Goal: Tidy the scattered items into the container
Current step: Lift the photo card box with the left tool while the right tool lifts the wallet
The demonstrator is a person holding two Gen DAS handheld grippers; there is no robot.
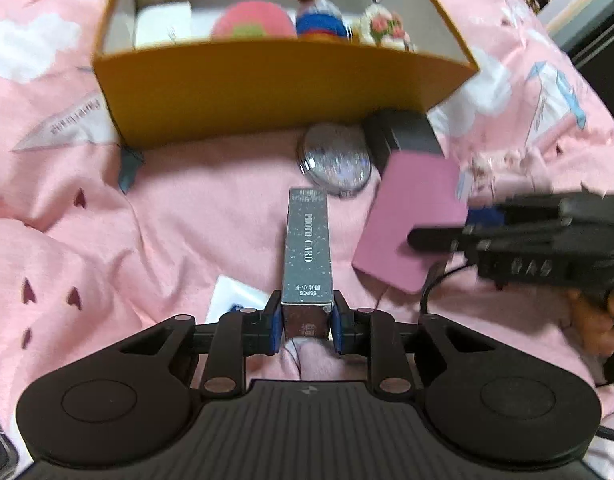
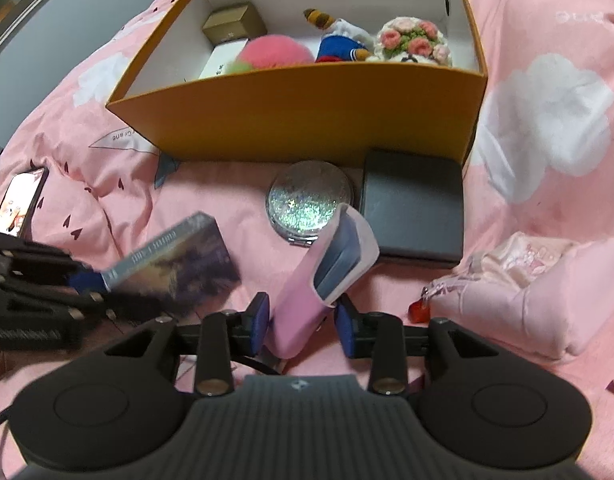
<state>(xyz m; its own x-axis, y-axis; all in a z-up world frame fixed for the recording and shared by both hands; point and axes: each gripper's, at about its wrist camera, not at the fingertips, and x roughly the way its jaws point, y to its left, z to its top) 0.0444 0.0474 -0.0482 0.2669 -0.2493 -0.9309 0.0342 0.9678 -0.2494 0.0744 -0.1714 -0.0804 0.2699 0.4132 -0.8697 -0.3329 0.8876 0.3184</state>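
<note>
Left claw (image 1: 307, 320) clamps the near end of a silver photo card box (image 1: 307, 248), both blue pads pressed against its sides. Right claw (image 2: 301, 320) straddles a pink case (image 2: 303, 300) that stands tilted between the pads; the left pad touches it, the right pad stands slightly clear, so the grip is released. Beyond both lie a glittery round compact mirror (image 2: 309, 202) and a black box (image 2: 413, 216), both just in front of the orange container (image 2: 307, 116) on the pink bedsheet (image 2: 547, 160). Inside the container sit plush toys (image 2: 341, 42) and small boxes (image 2: 235, 24).
</note>
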